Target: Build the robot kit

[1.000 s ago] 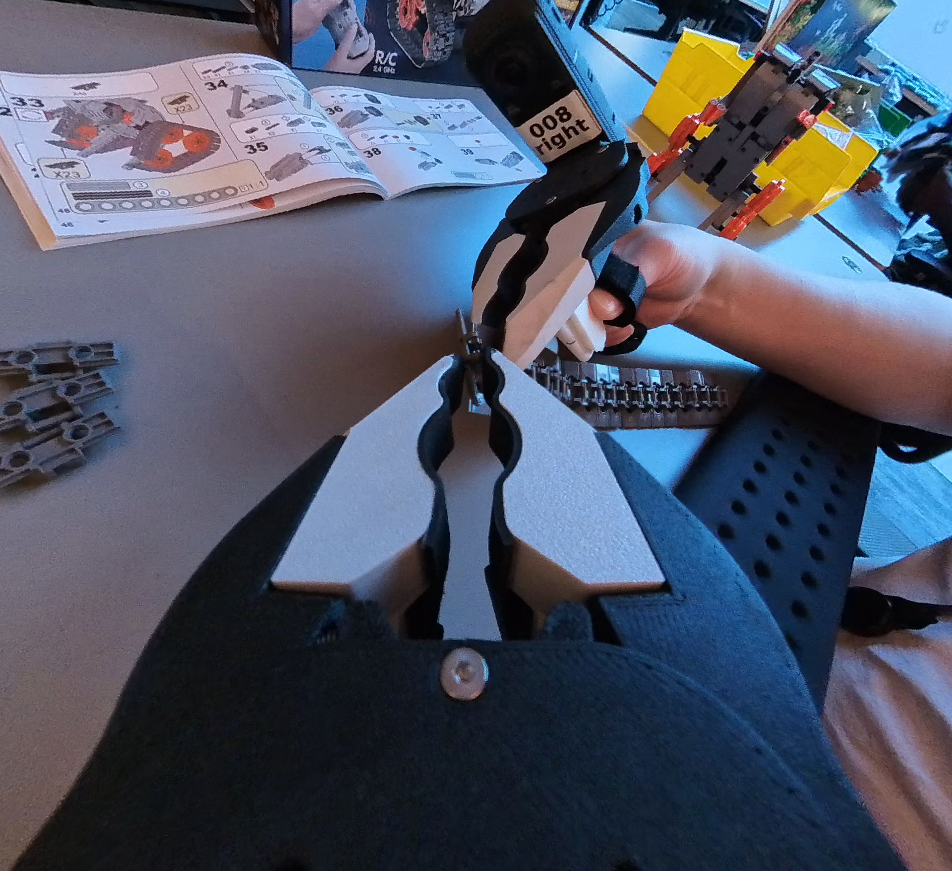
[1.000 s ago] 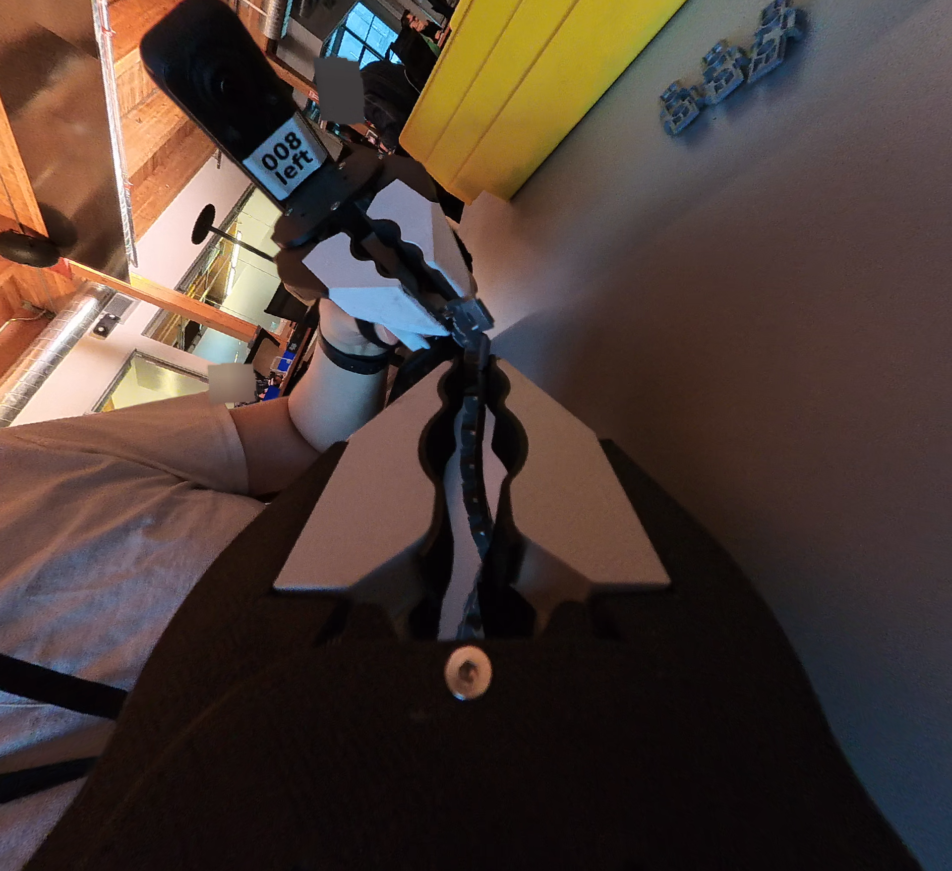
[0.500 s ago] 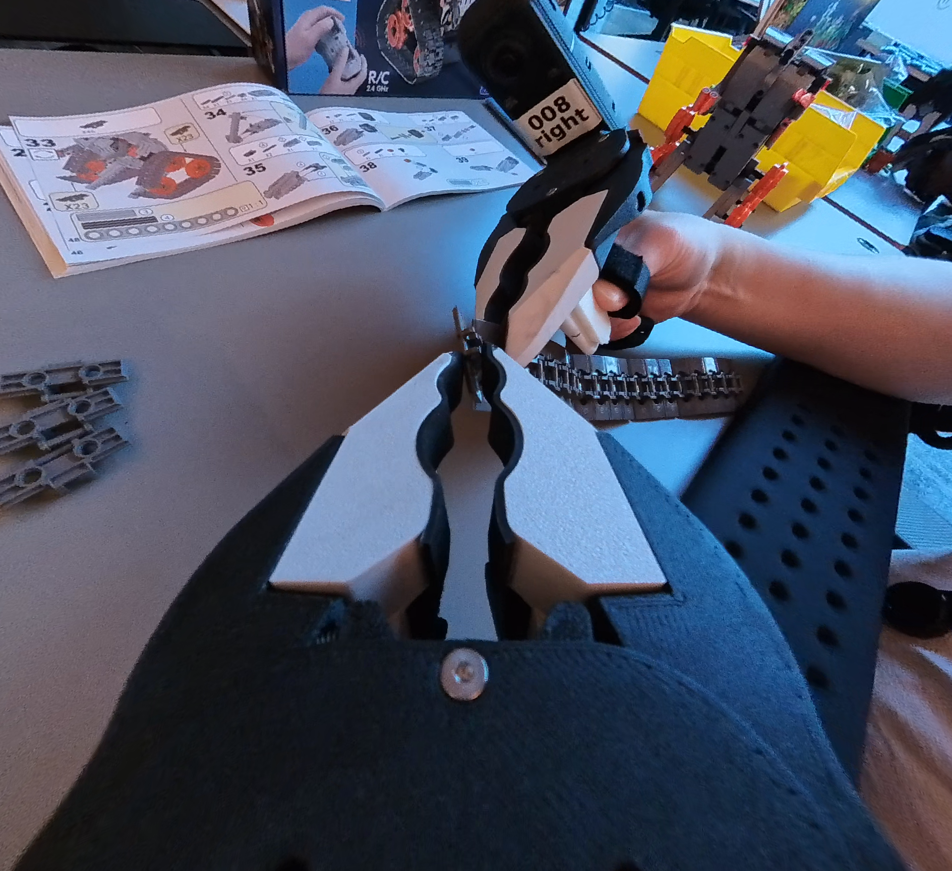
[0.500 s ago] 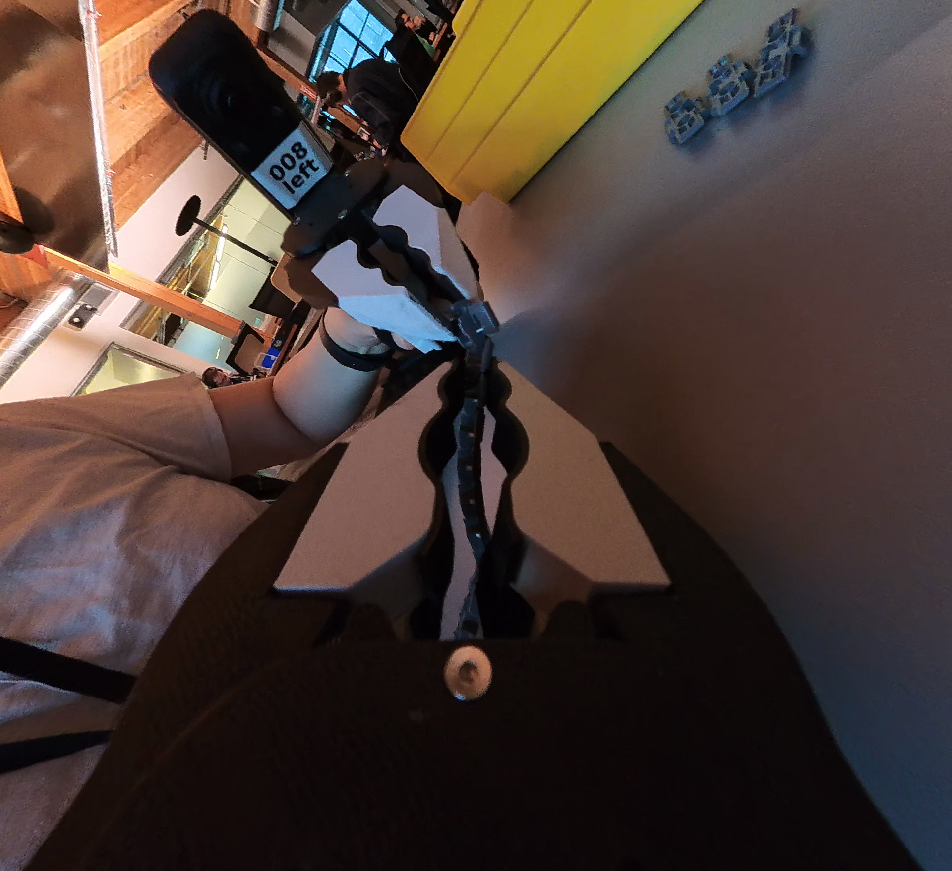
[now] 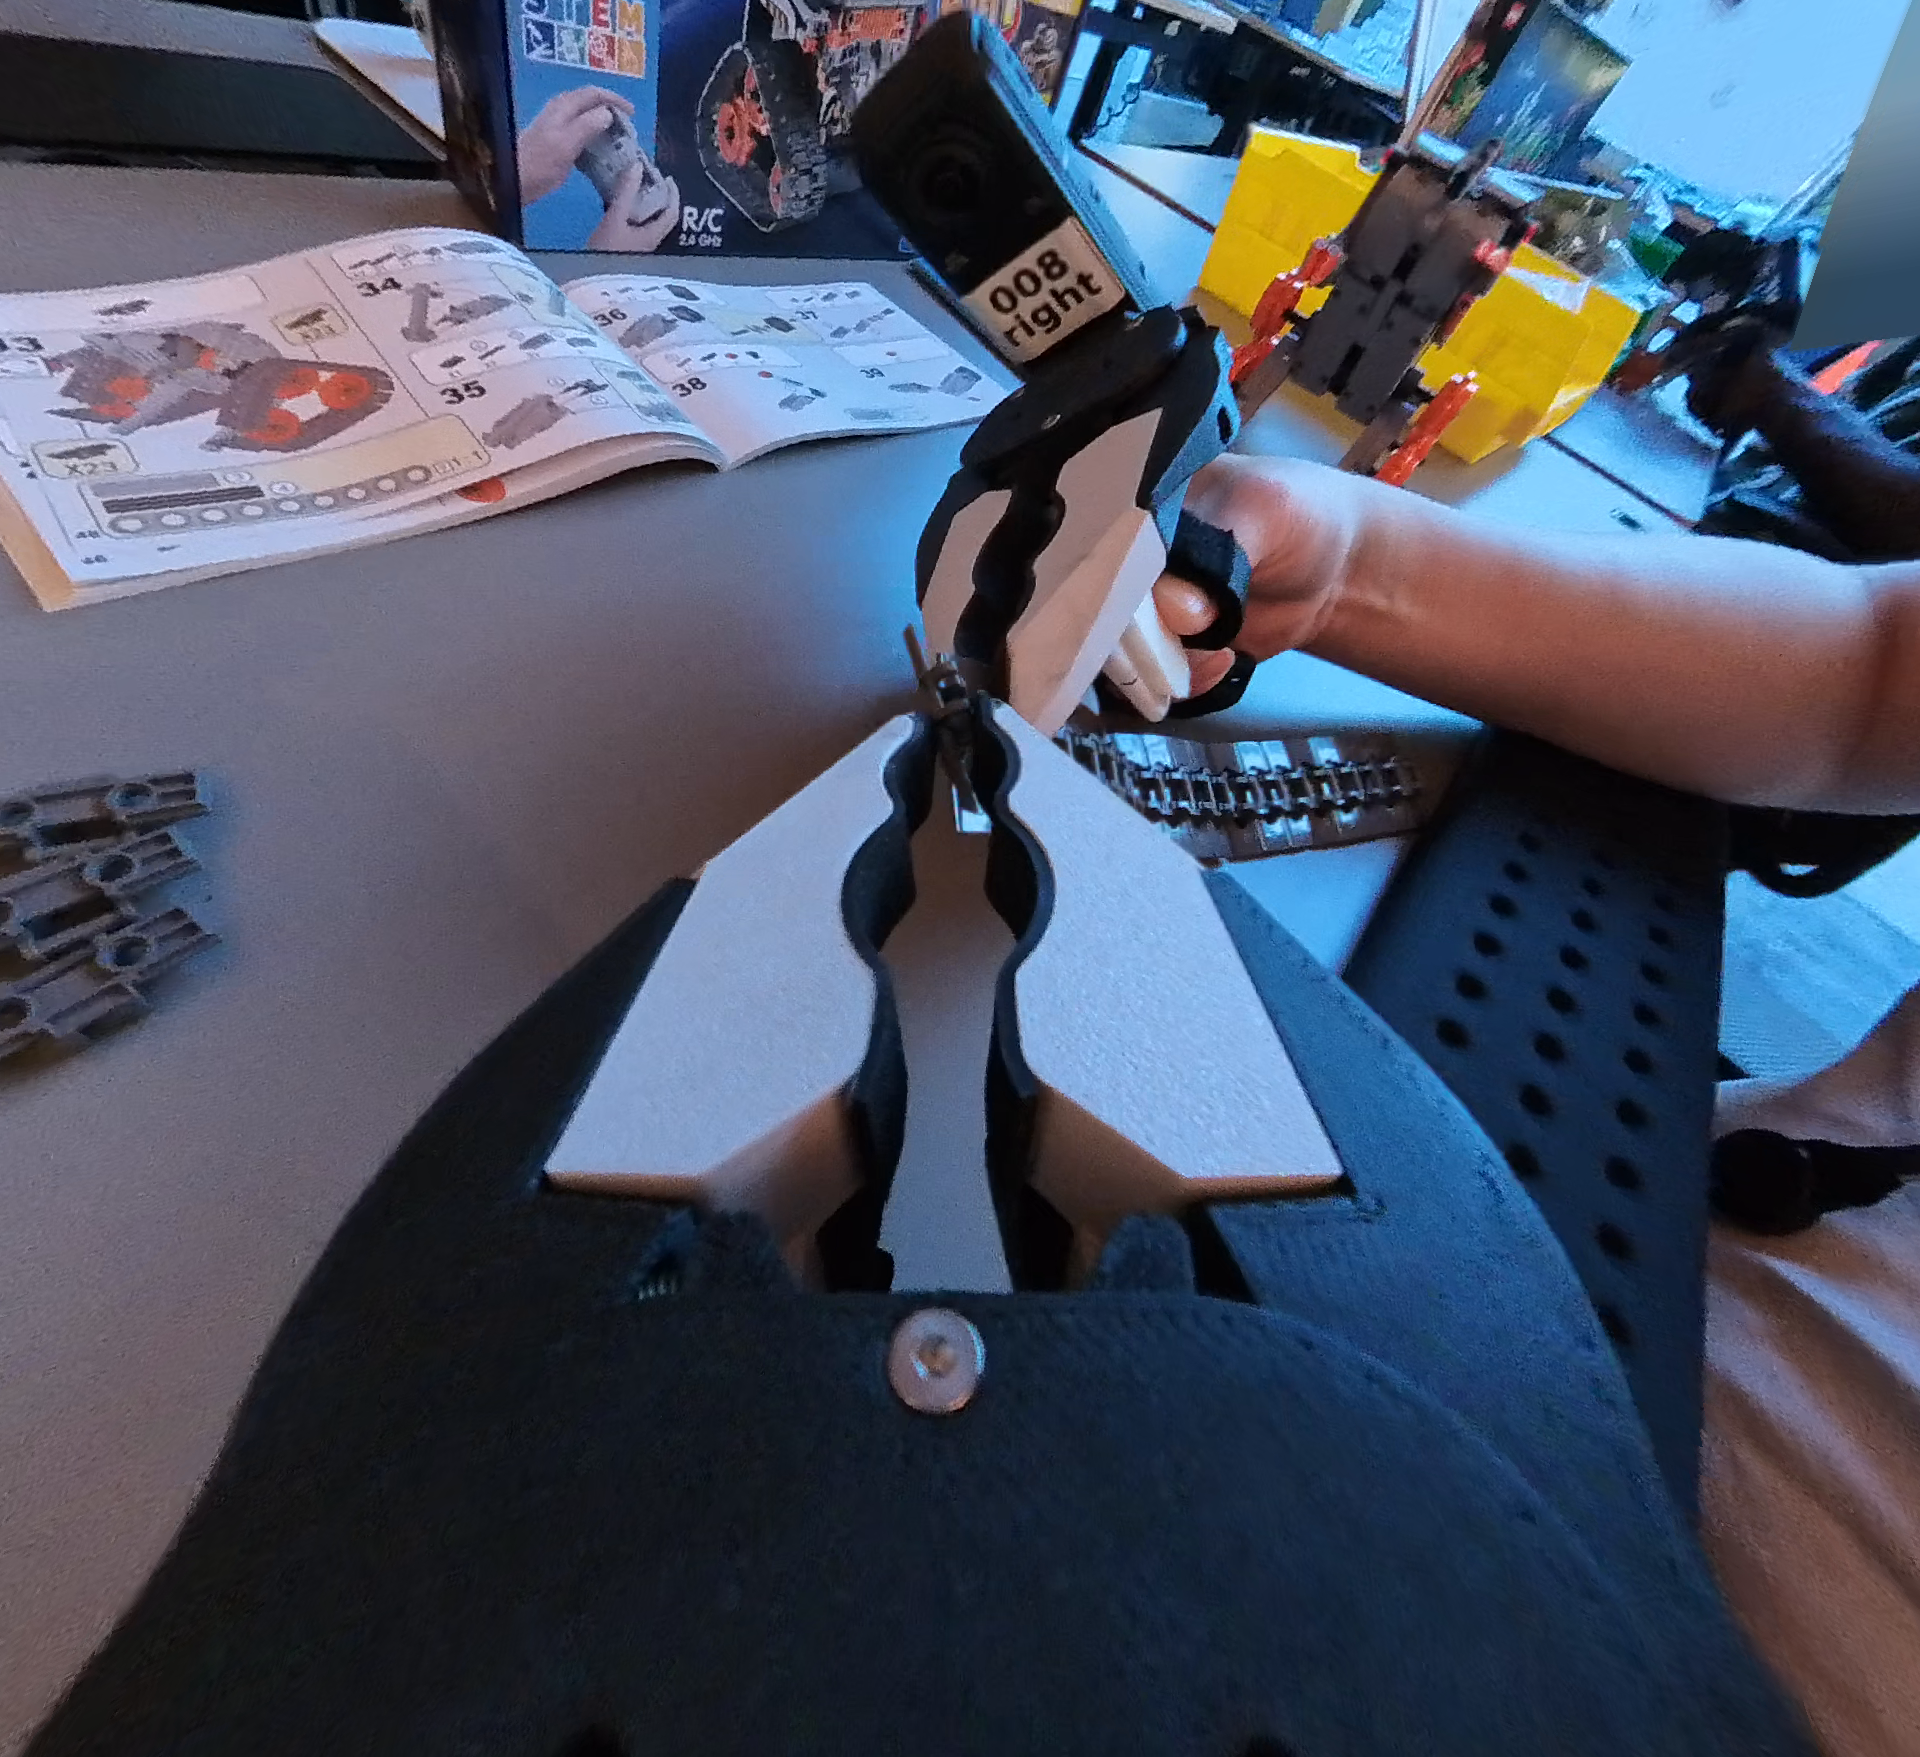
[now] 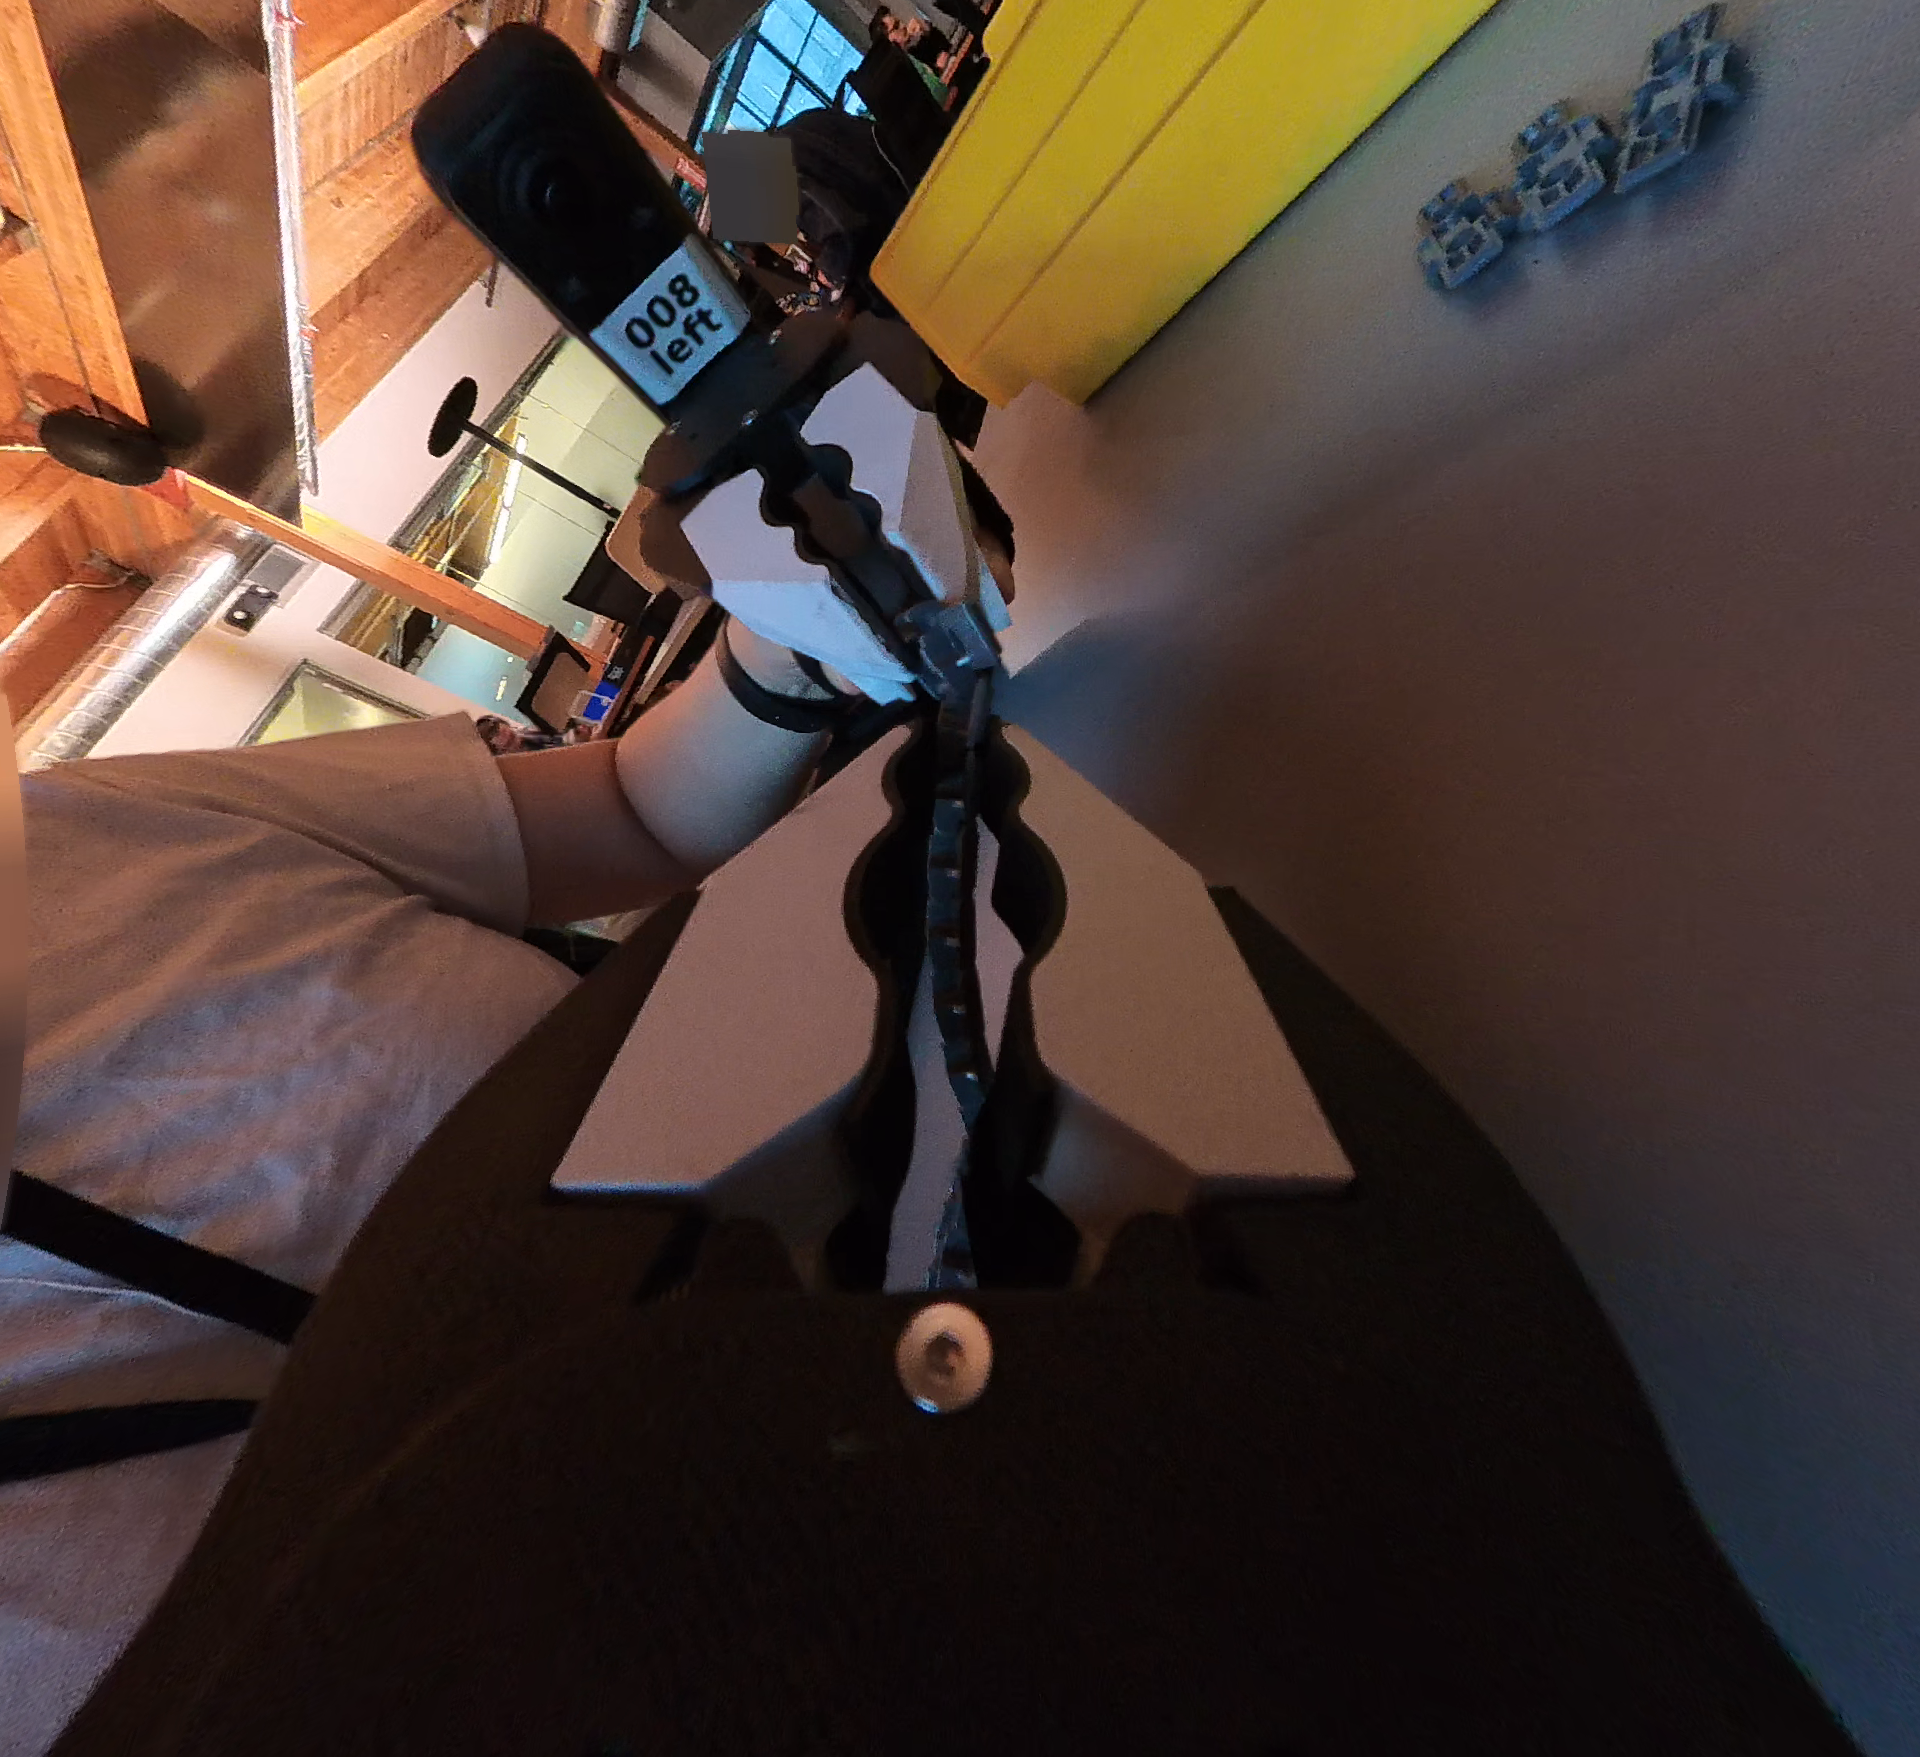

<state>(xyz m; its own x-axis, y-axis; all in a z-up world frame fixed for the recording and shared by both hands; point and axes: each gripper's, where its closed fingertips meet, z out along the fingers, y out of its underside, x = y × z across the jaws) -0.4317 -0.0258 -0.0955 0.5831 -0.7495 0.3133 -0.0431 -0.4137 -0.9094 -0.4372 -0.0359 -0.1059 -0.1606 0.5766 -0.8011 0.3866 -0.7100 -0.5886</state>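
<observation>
My left gripper (image 5: pixel 951 720) is shut on a small dark track link (image 5: pixel 943 684) at its tips. My right gripper (image 6: pixel 956 741) is shut on one end of a dark track chain (image 6: pixel 951 928) that runs back between its fingers. The two grippers meet tip to tip just above the grey table (image 5: pixel 520 720). In the left wrist view the right gripper (image 5: pixel 987 668) points down at the link, and the rest of the chain (image 5: pixel 1247 788) lies on the table to the right. In the right wrist view the left gripper (image 6: pixel 940 647) holds the link against the chain's end.
Several loose grey links (image 5: pixel 94 886) lie at the left and also show in the right wrist view (image 6: pixel 1579 169). An open instruction booklet (image 5: pixel 416 388), a blue toy box (image 5: pixel 727 45), a yellow bin (image 5: pixel 1507 336) and a dark model with red parts (image 5: pixel 1392 305) stand behind. A black perforated chair part (image 5: pixel 1558 980) is at the right. Less than 4 cm separates the two grippers' tips.
Both grippers stay shut and tip to tip. The left wrist view has tilted up a little, so the booklet and box sit lower and closer in it.
</observation>
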